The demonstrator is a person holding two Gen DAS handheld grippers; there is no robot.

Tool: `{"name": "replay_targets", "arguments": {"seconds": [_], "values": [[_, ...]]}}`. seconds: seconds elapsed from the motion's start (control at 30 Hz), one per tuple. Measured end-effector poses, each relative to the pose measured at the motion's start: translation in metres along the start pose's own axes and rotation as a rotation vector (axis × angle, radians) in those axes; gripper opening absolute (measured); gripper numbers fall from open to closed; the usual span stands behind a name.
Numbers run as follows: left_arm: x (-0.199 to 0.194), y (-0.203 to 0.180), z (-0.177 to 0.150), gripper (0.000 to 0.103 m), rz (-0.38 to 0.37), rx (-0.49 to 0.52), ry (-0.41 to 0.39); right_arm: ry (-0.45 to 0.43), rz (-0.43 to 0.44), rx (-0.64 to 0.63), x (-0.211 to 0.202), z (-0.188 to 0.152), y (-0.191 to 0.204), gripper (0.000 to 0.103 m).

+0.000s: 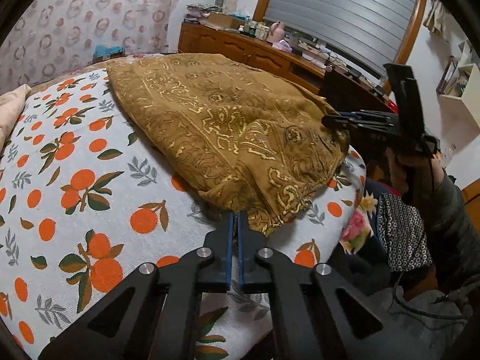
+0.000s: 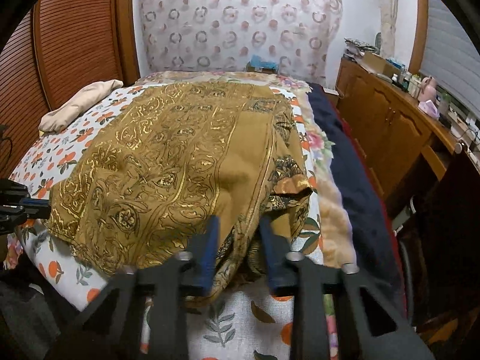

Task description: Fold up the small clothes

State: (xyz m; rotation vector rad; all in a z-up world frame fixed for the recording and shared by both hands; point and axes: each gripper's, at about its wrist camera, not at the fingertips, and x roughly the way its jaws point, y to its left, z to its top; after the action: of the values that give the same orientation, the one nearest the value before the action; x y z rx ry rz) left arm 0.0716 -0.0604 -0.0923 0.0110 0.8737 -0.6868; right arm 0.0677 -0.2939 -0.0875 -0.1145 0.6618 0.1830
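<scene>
Our left tongs (image 1: 235, 220), bottom centre of frame, are pinched tight on the near hem of the gold-patterned cloth (image 1: 228, 120). Our right tongs (image 2: 237, 228) stand parted astride its bunched corner. The cloth lies across the orange-print bed sheet (image 1: 75, 165).

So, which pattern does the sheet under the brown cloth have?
Oranges with leaves on white sheet; clearest in left wrist view.

Home bedroom: bed (image 2: 228, 315) with orange-print sheet, pillow (image 2: 81, 105) at 10 o'clock, cluttered wooden sideboard (image 2: 387, 120) at 2 o'clock, patterned curtain (image 2: 240, 21) behind.
</scene>
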Motion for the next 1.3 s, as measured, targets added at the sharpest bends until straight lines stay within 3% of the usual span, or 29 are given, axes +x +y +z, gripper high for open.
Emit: {"name": "replay_targets", "arguments": {"seconds": [0.13,0.3,0.57,0.6,0.73,0.77,0.83,0.9,1.0,1.3], "values": [[-0.014,-0.010,-0.001,0.002,-0.027,0.025,-0.017,-0.037,0.022,0.024,-0.001,0.001,-0.006,0.006],[-0.025,-0.022,-0.005,0.002,-0.031,0.045,-0.010,-0.092,-0.029,0.062,-0.013,0.003,-0.018,0.005],[-0.020,-0.018,-0.005,0.003,-0.002,0.027,-0.003,-0.044,-0.060,0.068,-0.010,-0.003,-0.024,0.005],[-0.021,-0.017,-0.005,0.005,0.002,0.024,-0.004,-0.041,-0.053,0.073,-0.010,-0.005,-0.025,0.005],[-0.023,-0.013,-0.002,0.033,0.037,0.018,-0.030,-0.036,-0.038,0.101,-0.010,-0.001,-0.026,0.006],[-0.023,-0.012,-0.001,0.036,0.032,0.014,-0.037,-0.034,-0.032,0.102,-0.010,-0.001,-0.025,0.010],[-0.021,-0.010,0.001,0.043,0.028,0.011,-0.039,-0.026,-0.059,0.091,-0.010,-0.003,-0.022,0.040],[-0.017,-0.009,0.002,0.043,0.035,0.011,-0.032,-0.015,-0.078,0.070,-0.007,-0.007,-0.019,0.049],[-0.007,-0.007,0.003,0.043,0.048,0.001,-0.017,0.004,-0.055,0.087,-0.002,-0.011,-0.022,0.054],[0.004,-0.006,0.001,0.044,0.057,-0.013,0.007,0.018,0.018,0.164,0.008,-0.016,-0.031,0.055]]}}
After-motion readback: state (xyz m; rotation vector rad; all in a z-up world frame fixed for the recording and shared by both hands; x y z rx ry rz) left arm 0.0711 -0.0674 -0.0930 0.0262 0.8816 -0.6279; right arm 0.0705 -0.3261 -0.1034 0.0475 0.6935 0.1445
